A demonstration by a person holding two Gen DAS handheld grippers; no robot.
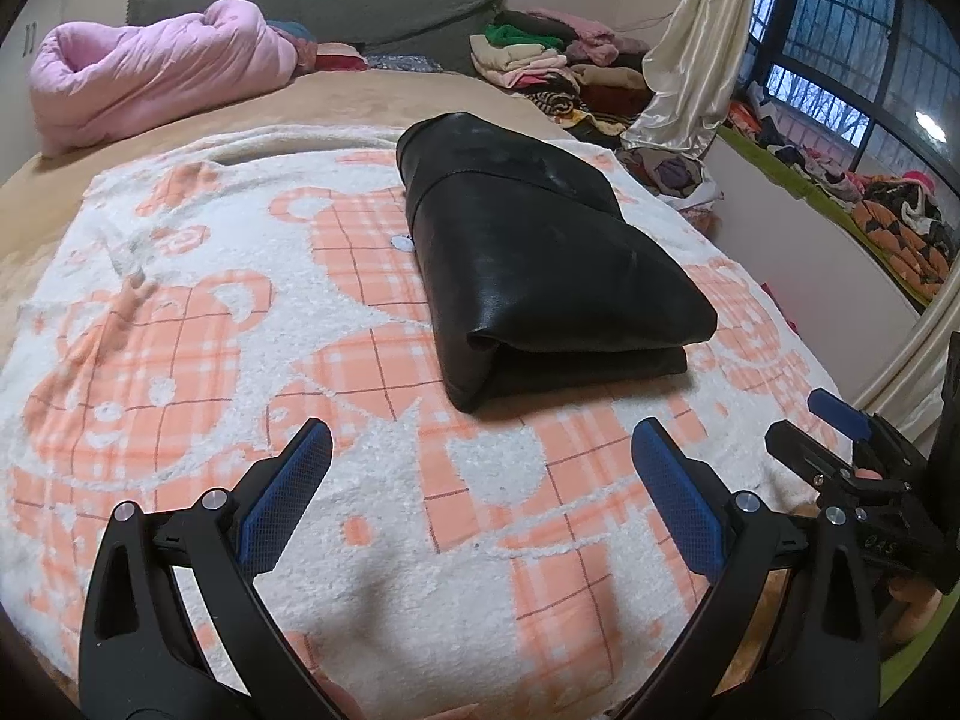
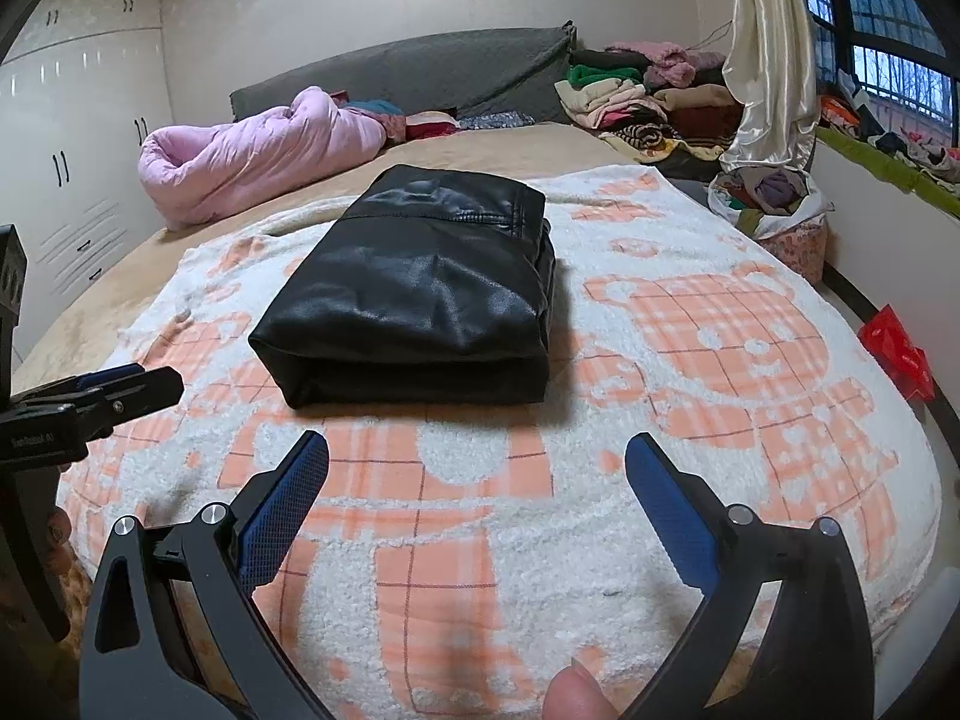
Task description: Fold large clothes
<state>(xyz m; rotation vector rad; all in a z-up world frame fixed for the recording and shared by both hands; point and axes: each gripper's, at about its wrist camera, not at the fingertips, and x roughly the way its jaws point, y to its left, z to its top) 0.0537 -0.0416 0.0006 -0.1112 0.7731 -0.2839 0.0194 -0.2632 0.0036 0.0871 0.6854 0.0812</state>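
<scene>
A black leather garment [image 1: 540,252] lies folded into a thick rectangle on a white and orange bear-pattern blanket [image 1: 180,312] spread on the bed. It also shows in the right wrist view [image 2: 414,288]. My left gripper [image 1: 480,438] is open and empty, held above the blanket a little short of the garment's near edge. My right gripper [image 2: 477,450] is open and empty, also short of the garment's near edge. The right gripper shows at the right edge of the left wrist view [image 1: 840,438], and the left gripper at the left edge of the right wrist view [image 2: 120,390].
A rolled pink quilt [image 2: 252,156] lies at the far left of the bed by a grey headboard cushion [image 2: 420,72]. Piles of folded clothes [image 2: 636,102] sit at the far right corner beside a cream curtain [image 2: 768,60]. A red object [image 2: 894,354] lies past the bed's right edge.
</scene>
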